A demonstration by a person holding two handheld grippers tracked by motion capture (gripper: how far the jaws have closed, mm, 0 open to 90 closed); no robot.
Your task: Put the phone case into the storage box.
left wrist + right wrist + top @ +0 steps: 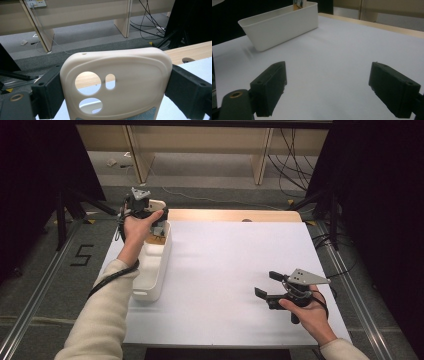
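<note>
Item 1: phone case, cream, soft-looking, w/ camera cut-outs. Clamped by its two side edges between the fingers of my left gripper; held upright, above the far end of the bin, far-left part of the table.
Item 2: white bin, long, open-topped, on left side of table; something small and orange-brown lies in its far end, can't tell what.
Item 3: my right gripper, near-right, low over bare table, well apart from bin. Fingers wide apart, nothing between them.
Beyond: floor w/ cables, wooden furniture legs.
</note>
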